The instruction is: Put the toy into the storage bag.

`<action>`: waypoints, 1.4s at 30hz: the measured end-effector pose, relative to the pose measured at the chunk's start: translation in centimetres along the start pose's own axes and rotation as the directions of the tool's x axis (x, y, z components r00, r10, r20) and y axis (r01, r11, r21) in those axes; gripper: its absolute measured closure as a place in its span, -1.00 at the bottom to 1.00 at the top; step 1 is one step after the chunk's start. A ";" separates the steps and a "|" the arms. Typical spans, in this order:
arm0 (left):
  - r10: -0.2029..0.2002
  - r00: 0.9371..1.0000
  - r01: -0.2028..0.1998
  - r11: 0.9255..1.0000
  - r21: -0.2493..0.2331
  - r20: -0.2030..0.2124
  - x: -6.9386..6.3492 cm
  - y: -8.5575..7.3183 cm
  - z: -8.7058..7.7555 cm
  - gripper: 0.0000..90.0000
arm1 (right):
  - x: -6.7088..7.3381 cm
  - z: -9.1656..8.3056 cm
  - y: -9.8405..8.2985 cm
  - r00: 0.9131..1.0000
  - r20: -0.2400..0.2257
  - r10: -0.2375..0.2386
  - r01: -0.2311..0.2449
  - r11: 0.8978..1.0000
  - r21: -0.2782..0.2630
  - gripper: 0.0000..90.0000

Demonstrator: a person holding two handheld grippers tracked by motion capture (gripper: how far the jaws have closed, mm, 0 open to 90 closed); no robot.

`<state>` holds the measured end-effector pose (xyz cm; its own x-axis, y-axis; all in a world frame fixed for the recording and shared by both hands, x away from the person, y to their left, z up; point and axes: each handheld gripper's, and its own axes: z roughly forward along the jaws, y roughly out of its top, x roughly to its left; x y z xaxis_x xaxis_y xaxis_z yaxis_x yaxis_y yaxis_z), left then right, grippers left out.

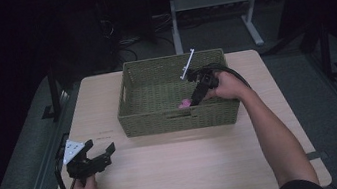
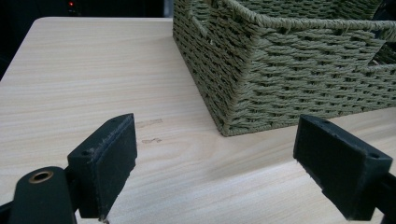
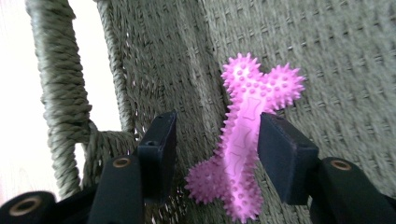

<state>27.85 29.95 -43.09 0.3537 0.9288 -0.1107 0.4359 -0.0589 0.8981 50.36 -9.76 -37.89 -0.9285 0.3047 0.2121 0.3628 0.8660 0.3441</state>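
Observation:
A pink spiky bone-shaped toy (image 3: 247,135) lies inside the green woven basket (image 1: 180,118), close to its front wall by the handle slot. My right gripper (image 1: 197,97) reaches down into the basket over it. In the right gripper view the toy stands between the jaws of that gripper (image 3: 217,126); it rests against the right-hand pad, and a clear gap separates it from the left-hand pad, so the jaws are open around it. My left gripper (image 1: 107,154) sits low over the table at the front left, open with nothing between its fingers (image 2: 215,163).
The basket (image 2: 289,70) stands at the back middle of the light wooden table (image 1: 193,171). Bare tabletop lies in front of it and to its left. The person's right forearm (image 1: 273,134) crosses the table's right side. Dark floor and desk legs lie beyond.

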 end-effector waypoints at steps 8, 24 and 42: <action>0.005 1.000 -0.005 1.000 0.001 0.004 -0.2 0.0 0.1 -0.71 | 0.6 -1.2 -0.2 1.000 0.018 0.004 -0.004 1.000 -0.026 -0.08; -0.003 1.000 0.002 1.000 0.004 0.005 0.0 -0.1 -0.1 -0.71 | 1.5 -3.3 -0.6 0.999 0.040 0.013 -0.010 0.997 -0.074 -0.19; 0.008 1.000 -0.008 1.000 0.005 0.005 -0.2 -0.1 0.0 -0.71 | 3.0 -5.6 -1.4 0.997 0.077 0.009 -0.001 0.995 -0.101 -0.25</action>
<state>27.74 29.82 -43.12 0.3614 0.9264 -0.1060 0.4370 -0.0678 0.8969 47.52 -12.30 -32.64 -0.9286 0.3417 0.1445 0.3698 0.8214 0.4343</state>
